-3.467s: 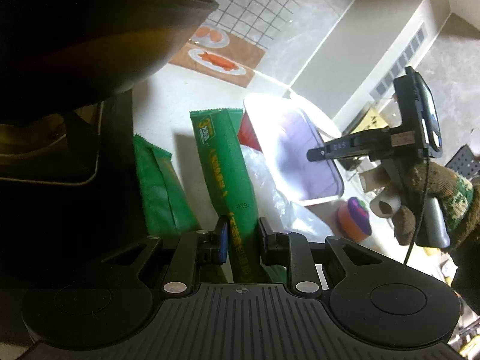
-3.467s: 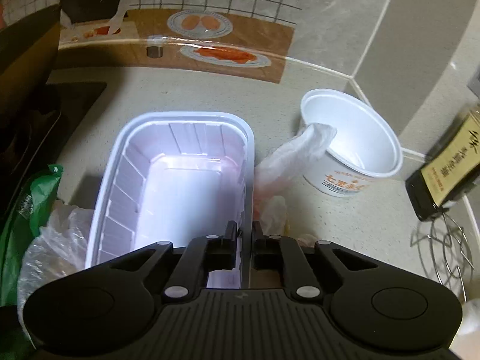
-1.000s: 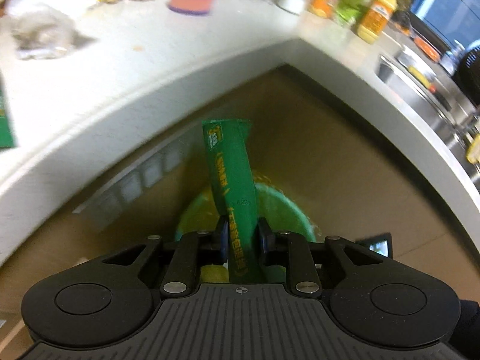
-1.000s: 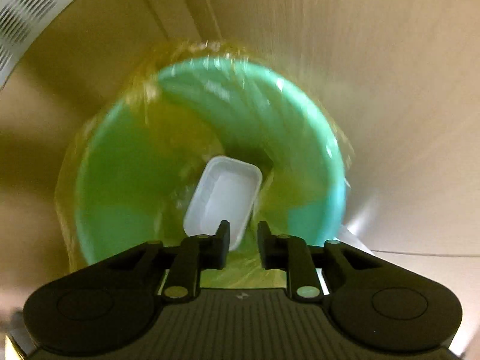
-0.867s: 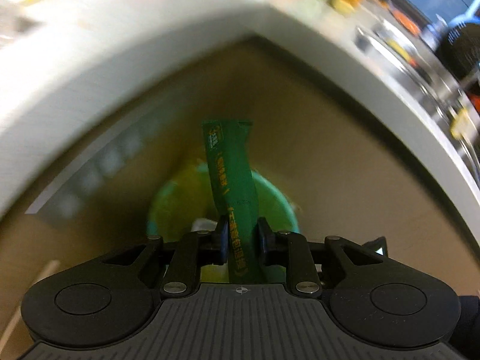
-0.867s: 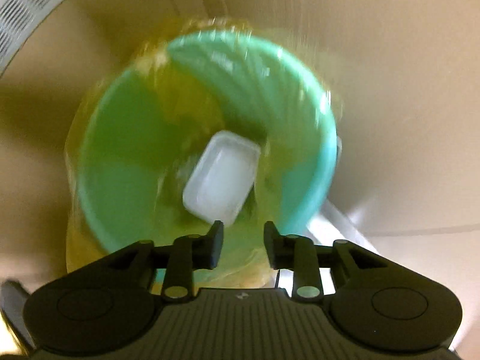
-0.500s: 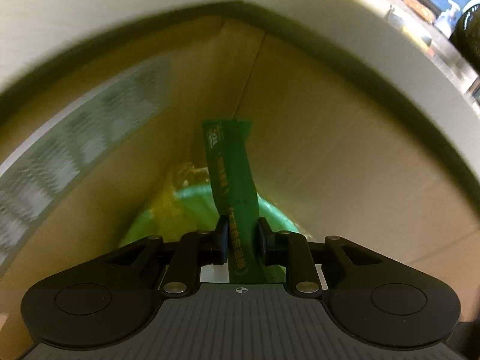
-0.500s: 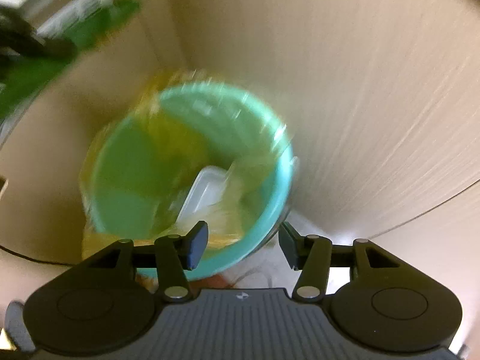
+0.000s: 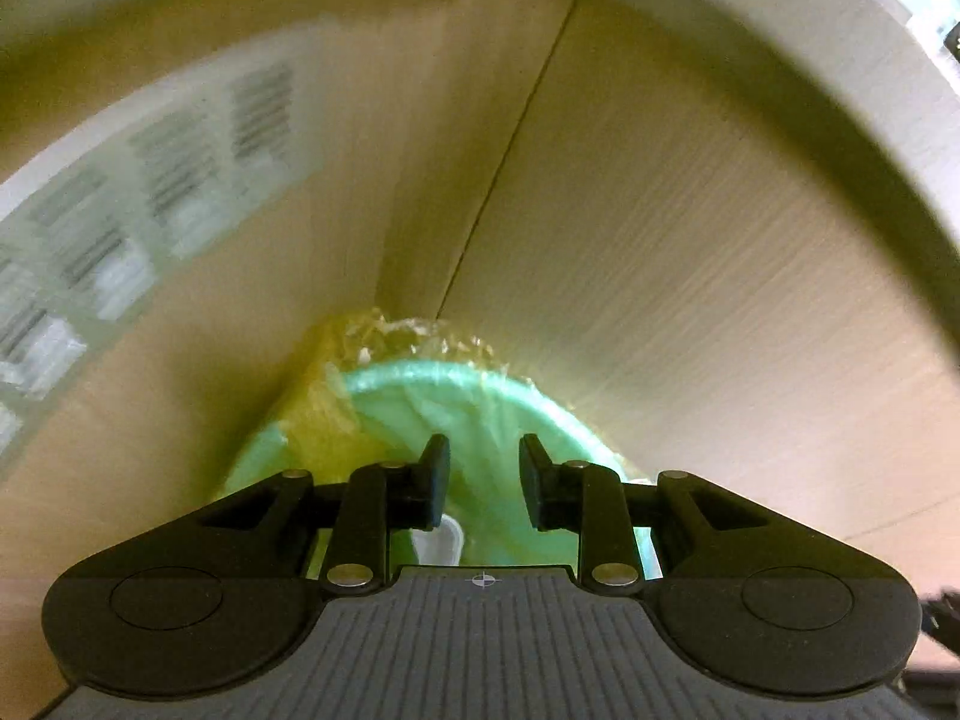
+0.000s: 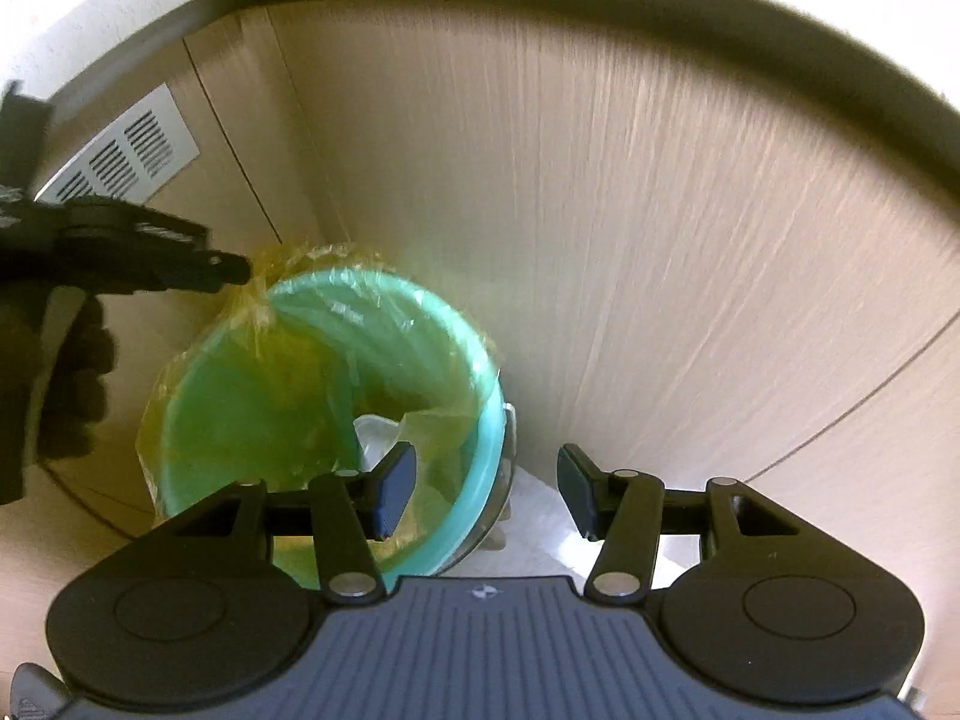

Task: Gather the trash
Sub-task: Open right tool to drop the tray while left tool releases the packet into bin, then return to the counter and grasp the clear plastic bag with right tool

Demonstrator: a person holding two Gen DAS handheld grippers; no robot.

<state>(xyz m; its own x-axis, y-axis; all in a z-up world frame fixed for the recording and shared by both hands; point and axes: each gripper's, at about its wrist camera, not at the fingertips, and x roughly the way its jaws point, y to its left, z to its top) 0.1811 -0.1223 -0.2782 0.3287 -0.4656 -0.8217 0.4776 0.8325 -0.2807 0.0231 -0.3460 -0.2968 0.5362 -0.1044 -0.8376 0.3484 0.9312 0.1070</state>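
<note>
A green trash bin (image 9: 420, 396) with a yellow bag liner stands on the floor in the cabinet corner; it also shows in the right wrist view (image 10: 312, 384). My left gripper (image 9: 483, 480) is open and empty above the bin; a corner of the white plastic tray (image 9: 441, 543) shows below it. From the right wrist view the left gripper (image 10: 231, 267) sits over the bin's far rim. My right gripper (image 10: 486, 492) is wide open and empty over the bin's right rim. The white tray (image 10: 378, 435) lies inside the bin. The green wrapper is not visible.
Beige cabinet doors (image 10: 600, 210) wall the corner behind the bin. A vent grille (image 10: 126, 150) is set in the left panel. The countertop edge (image 9: 780, 30) arches overhead. White floor (image 10: 540, 516) shows right of the bin.
My left gripper has opened and the green wrapper it held is gone from its jaws. My right gripper has opened wider and drawn back from the bin, with the tray left inside.
</note>
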